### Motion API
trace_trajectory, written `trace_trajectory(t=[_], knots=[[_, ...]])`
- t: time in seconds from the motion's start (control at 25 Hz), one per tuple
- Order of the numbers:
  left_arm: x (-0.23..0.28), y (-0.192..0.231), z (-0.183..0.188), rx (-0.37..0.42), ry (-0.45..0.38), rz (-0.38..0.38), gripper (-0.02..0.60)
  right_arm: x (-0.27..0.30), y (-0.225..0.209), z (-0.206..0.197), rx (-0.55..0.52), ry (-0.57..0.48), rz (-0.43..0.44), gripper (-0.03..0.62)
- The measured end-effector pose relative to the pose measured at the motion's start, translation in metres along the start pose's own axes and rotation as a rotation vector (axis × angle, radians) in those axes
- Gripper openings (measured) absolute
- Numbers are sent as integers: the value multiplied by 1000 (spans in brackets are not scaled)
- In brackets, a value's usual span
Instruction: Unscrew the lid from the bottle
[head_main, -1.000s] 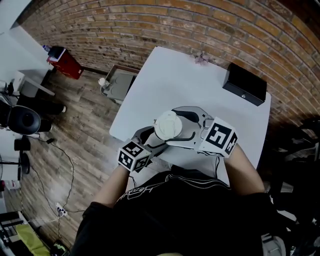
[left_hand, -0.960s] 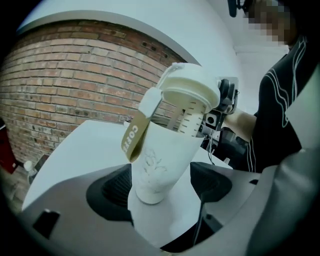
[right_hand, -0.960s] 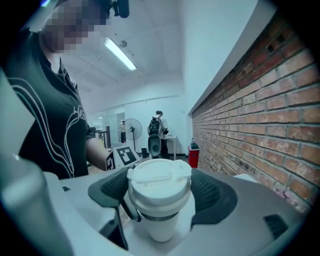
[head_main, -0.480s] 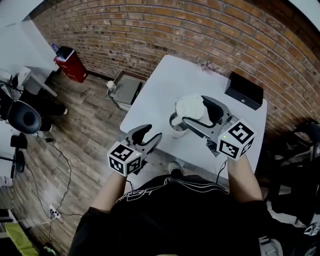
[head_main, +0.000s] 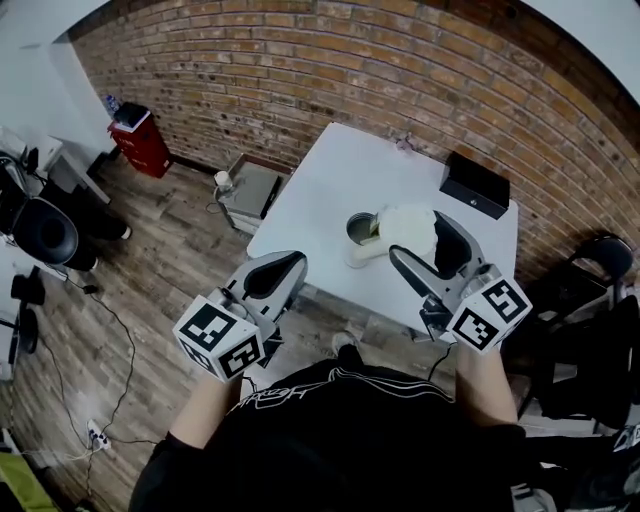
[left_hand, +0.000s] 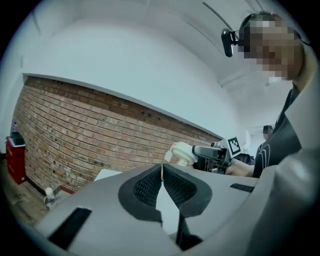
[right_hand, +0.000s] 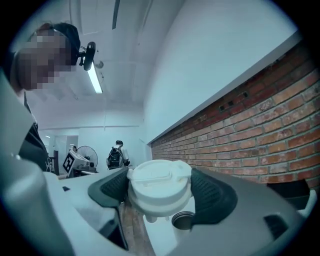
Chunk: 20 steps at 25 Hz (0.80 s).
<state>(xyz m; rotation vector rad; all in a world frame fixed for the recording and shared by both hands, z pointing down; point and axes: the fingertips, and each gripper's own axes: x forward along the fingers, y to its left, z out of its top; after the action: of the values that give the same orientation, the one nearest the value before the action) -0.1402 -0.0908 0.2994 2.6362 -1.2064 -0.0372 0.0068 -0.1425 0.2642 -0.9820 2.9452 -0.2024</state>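
The white square table (head_main: 330, 190) carries a black rectangular box (head_main: 474, 185) on its far right corner. The left gripper (head_main: 284, 270) hangs off the table's near left edge. Its jaws have just closed fully together with nothing between them. The right gripper (head_main: 416, 234), above the table's near side, is clamped on the round white plastic lid (head_main: 405, 222). The open white cylindrical bottle (head_main: 360, 232) stands on the table, just left of the lid.

A red brick wall (head_main: 400, 60) runs behind a white table (head_main: 330, 190), with a black box (head_main: 475, 185) at the table's far right corner. The floor (head_main: 150, 270) is wood plank. A red bin (head_main: 133, 140) stands by the wall, and a strip light (right_hand: 93, 80) hangs overhead.
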Motion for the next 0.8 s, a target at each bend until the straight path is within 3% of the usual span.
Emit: trace_trajectory(t=[0.32,0.8], knots=[[-22,-35,-17,24,36,-79,37,-40,40,-41,120,52,-40,390],[-19,-49,-52,13,120,-133,37,-70,47,-79,216,98,-116,390]])
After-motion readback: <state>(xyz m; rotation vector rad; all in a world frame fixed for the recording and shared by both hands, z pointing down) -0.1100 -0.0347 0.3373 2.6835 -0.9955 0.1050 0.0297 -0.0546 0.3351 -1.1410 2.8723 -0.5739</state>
